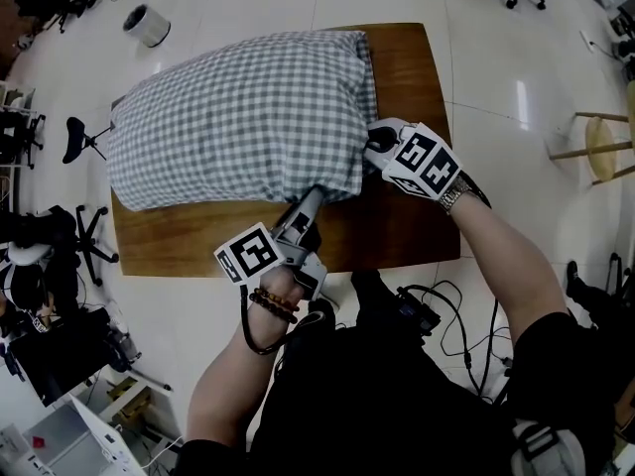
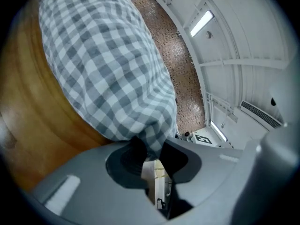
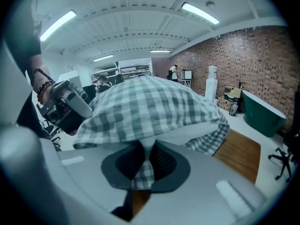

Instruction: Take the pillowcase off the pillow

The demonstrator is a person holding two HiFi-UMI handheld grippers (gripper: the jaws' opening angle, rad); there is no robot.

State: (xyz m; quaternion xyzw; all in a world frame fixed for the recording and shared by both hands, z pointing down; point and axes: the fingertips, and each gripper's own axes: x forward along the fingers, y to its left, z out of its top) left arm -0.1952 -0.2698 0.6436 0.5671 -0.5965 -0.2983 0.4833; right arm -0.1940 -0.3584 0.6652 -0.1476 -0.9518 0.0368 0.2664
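A pillow in a grey-and-white checked pillowcase (image 1: 238,117) lies on the wooden table (image 1: 407,77). My left gripper (image 1: 313,198) is at the pillow's near right corner, its jaws pinched on the checked fabric (image 2: 152,139). At the right end, where white pillow shows under the case's open edge (image 3: 197,128), my right gripper (image 1: 375,145) is shut on a fold of the pillowcase (image 3: 140,168). In the right gripper view the left gripper (image 3: 70,104) appears at the left beside the pillow.
The table's near edge (image 1: 298,251) runs just under my hands. Office chairs (image 1: 79,137) stand left of the table, a white bin (image 1: 149,25) at the far left, a wooden stool (image 1: 600,147) at the right. Cables (image 1: 446,315) lie on the floor near my legs.
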